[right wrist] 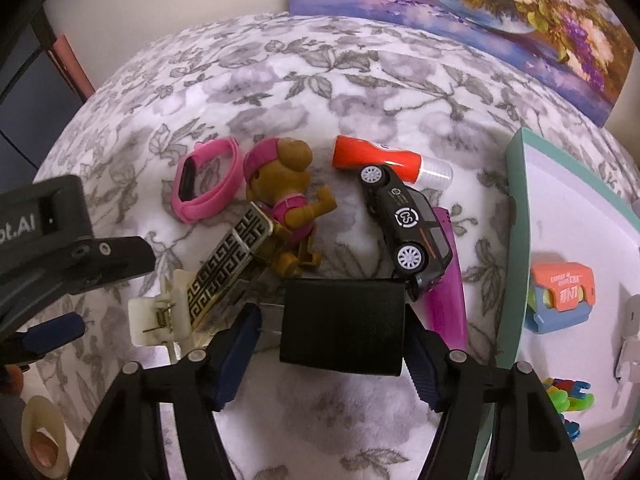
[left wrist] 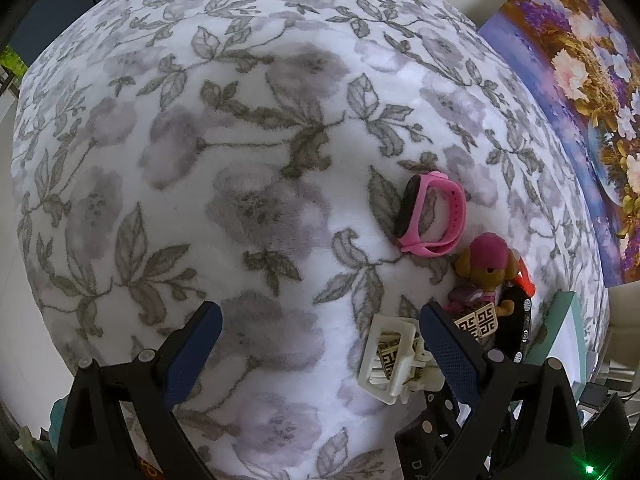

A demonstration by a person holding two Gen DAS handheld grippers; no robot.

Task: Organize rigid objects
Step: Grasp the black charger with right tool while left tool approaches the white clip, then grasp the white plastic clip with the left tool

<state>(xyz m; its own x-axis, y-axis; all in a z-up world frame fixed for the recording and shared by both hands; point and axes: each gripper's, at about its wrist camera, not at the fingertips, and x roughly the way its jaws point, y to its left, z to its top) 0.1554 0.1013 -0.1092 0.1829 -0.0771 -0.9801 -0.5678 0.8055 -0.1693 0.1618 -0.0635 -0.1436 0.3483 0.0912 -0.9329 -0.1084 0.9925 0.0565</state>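
My right gripper [right wrist: 334,322] holds a black binder clip [right wrist: 342,326] between its blue pads, low over the floral blanket [right wrist: 280,80]. Beyond it lie a cream hair claw [right wrist: 160,316] with a patterned bar [right wrist: 228,260], a brown toy dog in pink [right wrist: 284,196], a pink wristband [right wrist: 204,184], a black toy car [right wrist: 404,220], an orange tube [right wrist: 376,158] and a purple piece [right wrist: 448,276]. My left gripper [left wrist: 320,340] is open and empty above the blanket. The hair claw [left wrist: 390,358] lies by its right finger, with the wristband [left wrist: 432,214] and toy dog [left wrist: 486,268] beyond.
A teal-rimmed white box [right wrist: 516,200] stands at the right, holding an orange and blue item [right wrist: 560,292] and colourful small pieces [right wrist: 568,396]. A flower painting [right wrist: 480,4] leans behind the blanket. The other gripper's body [right wrist: 52,240] shows at the left.
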